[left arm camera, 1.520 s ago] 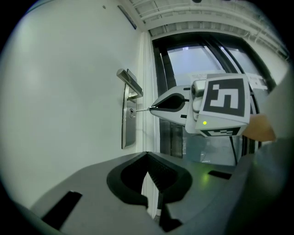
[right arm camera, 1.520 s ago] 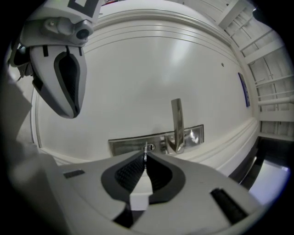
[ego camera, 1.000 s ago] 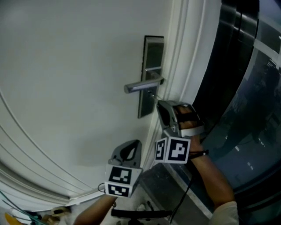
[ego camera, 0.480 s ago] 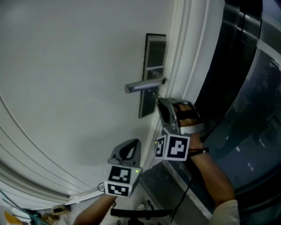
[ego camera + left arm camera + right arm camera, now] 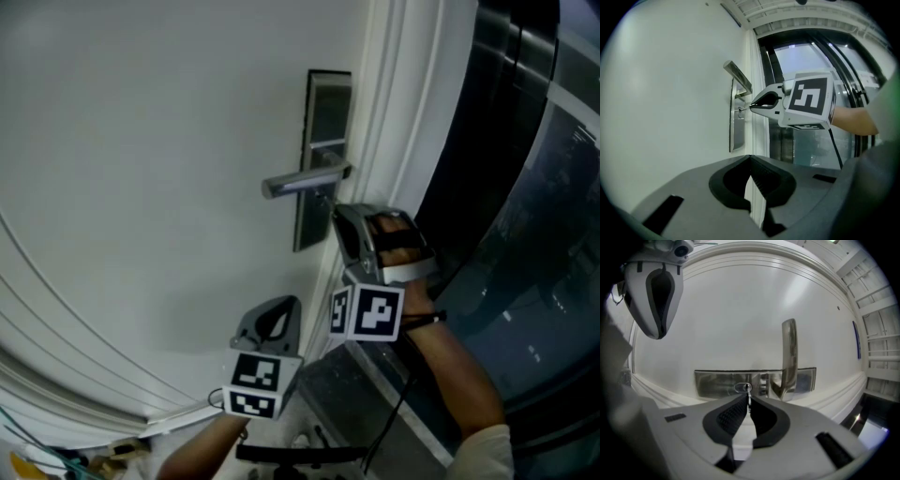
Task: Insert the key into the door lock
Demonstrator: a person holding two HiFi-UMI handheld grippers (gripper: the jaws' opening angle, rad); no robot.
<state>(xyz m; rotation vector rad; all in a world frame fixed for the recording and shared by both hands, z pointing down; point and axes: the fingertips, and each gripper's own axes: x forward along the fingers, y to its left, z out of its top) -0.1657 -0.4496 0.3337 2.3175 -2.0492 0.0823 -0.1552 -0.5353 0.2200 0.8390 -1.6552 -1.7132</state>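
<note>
At the white door (image 5: 141,141) and its brushed-steel lock plate (image 5: 717,383), our left gripper (image 5: 750,158) hung back, jaws pressed together on nothing. Our right gripper (image 5: 749,401) clenched the thin silver key (image 5: 748,393), tip at the oval keyhole (image 5: 742,388) dead ahead of its jaws. A straight, level push looked wisest.

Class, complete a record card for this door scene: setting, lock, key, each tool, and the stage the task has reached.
Setting: white door with a lever handle
Lock: metal lock plate, with the keyhole beside the handle
Held item: key, pointing at the keyhole
Right tool: shut on the key, close to the lock plate
Left tool: shut, empty, apart from the lock
Stage: key tip at the keyhole; how far in cannot be told
</note>
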